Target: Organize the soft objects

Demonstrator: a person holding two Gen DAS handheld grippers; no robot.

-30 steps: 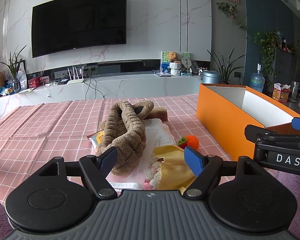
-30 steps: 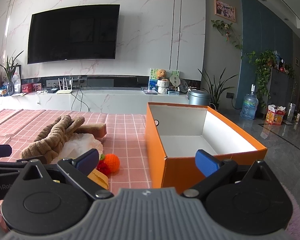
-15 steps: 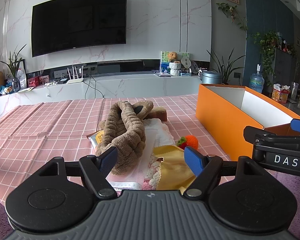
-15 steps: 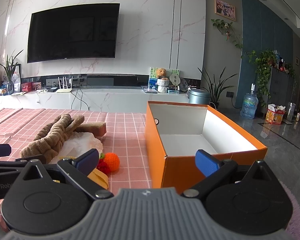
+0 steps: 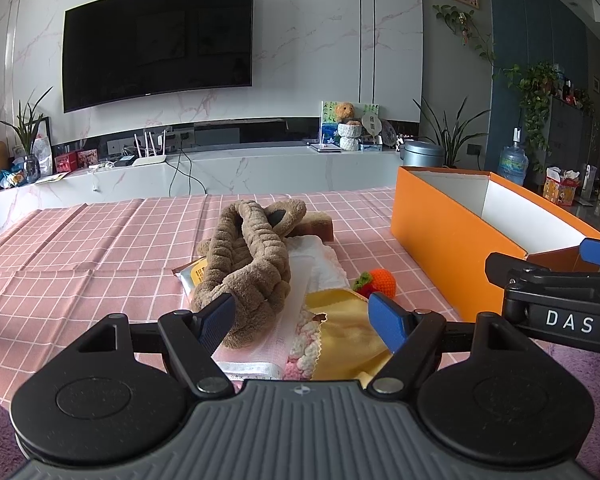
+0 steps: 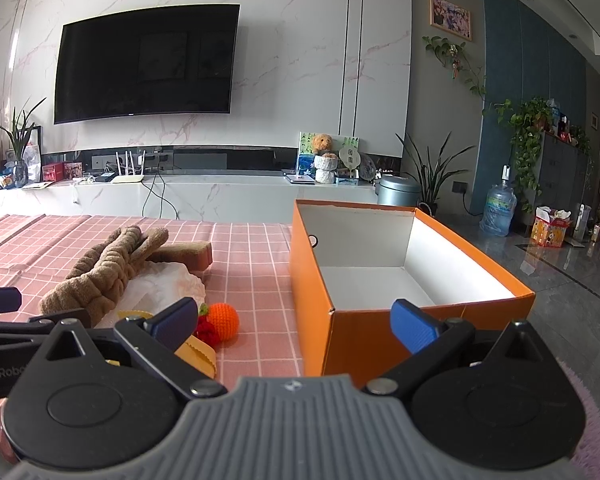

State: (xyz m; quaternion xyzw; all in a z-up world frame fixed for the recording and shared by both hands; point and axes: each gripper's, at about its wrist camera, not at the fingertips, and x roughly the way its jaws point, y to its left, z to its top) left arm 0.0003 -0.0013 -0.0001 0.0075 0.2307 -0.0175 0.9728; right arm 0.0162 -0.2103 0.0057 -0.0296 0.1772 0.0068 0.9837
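A pile of soft things lies on the pink checked tablecloth [image 5: 80, 256]: a brown plush headband [image 5: 248, 252], a white cloth [image 5: 320, 264], a yellow cloth [image 5: 344, 320], a pink fluffy cloth [image 5: 300, 352], a brown sponge [image 5: 314, 228] and an orange crocheted ball [image 5: 382, 280]. An empty orange box [image 6: 380, 264] stands to their right. My left gripper [image 5: 306, 320] is open just before the pile. My right gripper [image 6: 294, 322] is open and empty in front of the box's near left corner.
A packet [image 5: 190, 276] lies under the headband. A white TV console [image 5: 220, 168] runs behind the table. The floor [image 6: 560, 280] drops away right of the box. The right gripper also shows at the right of the left wrist view [image 5: 560, 292].
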